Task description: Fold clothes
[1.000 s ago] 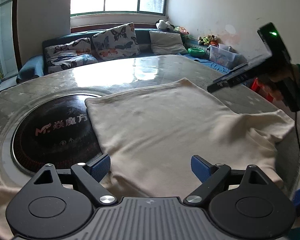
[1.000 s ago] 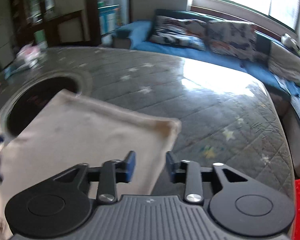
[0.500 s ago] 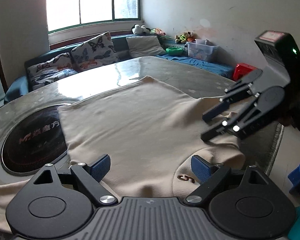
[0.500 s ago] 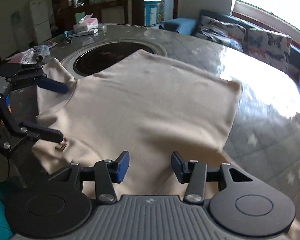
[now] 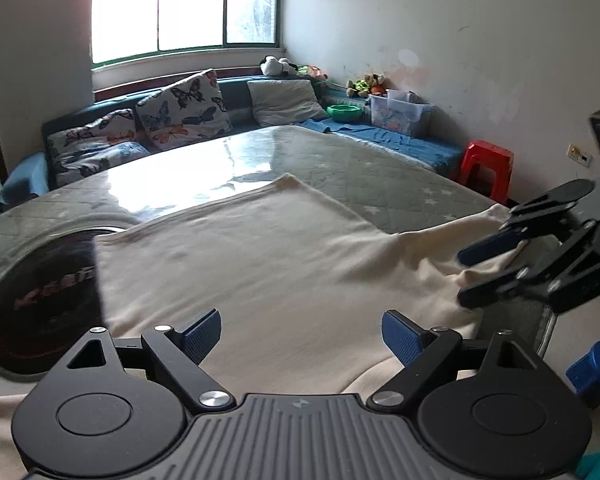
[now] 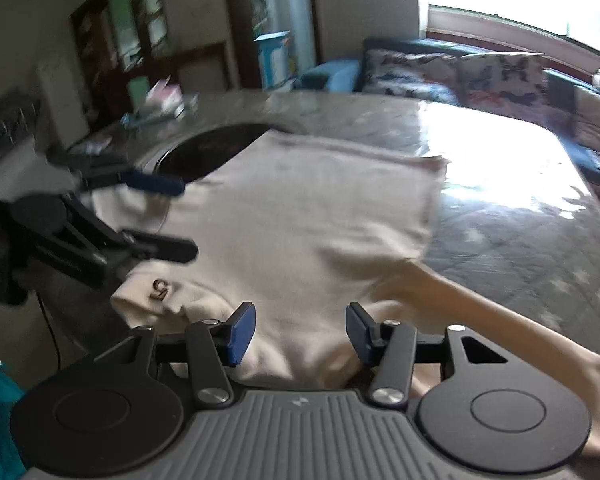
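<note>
Left wrist view: the left gripper hovers with its blue-padded jaws spread wide, nothing pinched between them. Just beyond and below the pads lies the cream shirt, spread over the grey quilted table. Its far edge reaches toward the glossy middle of the table, and its left edge overlaps the dark round cooktop set into the tabletop. At the right, the cloth bunches into folds near the table's edge, and there the right gripper comes in from the side. One of its blue pads sits above the rumpled cloth and the dark finger below it, with the bunched fabric between or just behind them; whether they touch it cannot be told from here. A red stool stands past the table by the wall, and a sofa with butterfly cushions runs under the window.

Right wrist view: the right gripper points down over the near edge of the shirt, its jaws partly apart and opening. Cloth lies under the gap, but the pads do not press on it. A small dark mark shaped like a 5 shows on the shirt near its left fold. To the left, blurred, the left gripper hangs over the shirt's corner with its jaws wide apart. One sleeve trails off to the right over the table.
</note>
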The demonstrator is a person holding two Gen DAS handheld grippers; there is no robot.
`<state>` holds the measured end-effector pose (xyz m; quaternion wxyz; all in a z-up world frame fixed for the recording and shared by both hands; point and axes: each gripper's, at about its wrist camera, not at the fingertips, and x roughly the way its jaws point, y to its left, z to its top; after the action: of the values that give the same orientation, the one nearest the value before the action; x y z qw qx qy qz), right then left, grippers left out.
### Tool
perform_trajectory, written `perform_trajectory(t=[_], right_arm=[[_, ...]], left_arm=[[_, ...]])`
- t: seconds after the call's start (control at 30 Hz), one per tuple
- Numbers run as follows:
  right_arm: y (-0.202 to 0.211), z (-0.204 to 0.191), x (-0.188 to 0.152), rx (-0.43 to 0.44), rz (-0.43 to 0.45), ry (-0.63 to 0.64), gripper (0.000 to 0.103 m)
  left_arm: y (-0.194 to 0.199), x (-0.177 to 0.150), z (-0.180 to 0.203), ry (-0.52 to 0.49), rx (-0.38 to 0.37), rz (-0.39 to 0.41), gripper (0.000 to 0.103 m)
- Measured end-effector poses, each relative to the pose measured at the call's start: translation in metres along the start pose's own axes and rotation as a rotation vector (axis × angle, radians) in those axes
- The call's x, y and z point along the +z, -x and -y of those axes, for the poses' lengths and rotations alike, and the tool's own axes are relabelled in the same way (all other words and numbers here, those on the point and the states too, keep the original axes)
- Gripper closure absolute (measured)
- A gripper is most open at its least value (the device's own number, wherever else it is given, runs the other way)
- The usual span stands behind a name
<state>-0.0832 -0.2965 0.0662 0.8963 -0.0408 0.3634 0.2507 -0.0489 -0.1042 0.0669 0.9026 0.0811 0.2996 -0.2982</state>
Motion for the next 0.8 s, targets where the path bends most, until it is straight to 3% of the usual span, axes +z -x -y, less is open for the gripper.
perform_trajectory(t=[0.2,0.3,0.47,0.57,0.8], right_arm=[[0.039,0.051,-0.026,-0.200,0.046,-0.180,0.054],[0.055,0.085,-0.047,-0.345,0.059,-0.300,0.054],[0.068,0.127,-0.073,-0.533,0.076,-0.439,0.058],[0.069,0.141,-0.082,-0.562,0.075,-0.504,0.062],[0.058,0.143,-0.082,-0.564,0.062,-0.477,0.096]], left_arm=[[-0.021,0.007,0.025,-0.027,-0.083,-0.018,0.027],[-0.028,0.009,0.038,-0.047,-0.115,-0.026,0.032],[-0.039,0.008,0.053,-0.070,-0.148,-0.048,0.037],[-0.041,0.006,0.059,-0.093,-0.163,-0.054,0.037],[-0.046,0.003,0.064,-0.120,-0.170,-0.075,0.037]])
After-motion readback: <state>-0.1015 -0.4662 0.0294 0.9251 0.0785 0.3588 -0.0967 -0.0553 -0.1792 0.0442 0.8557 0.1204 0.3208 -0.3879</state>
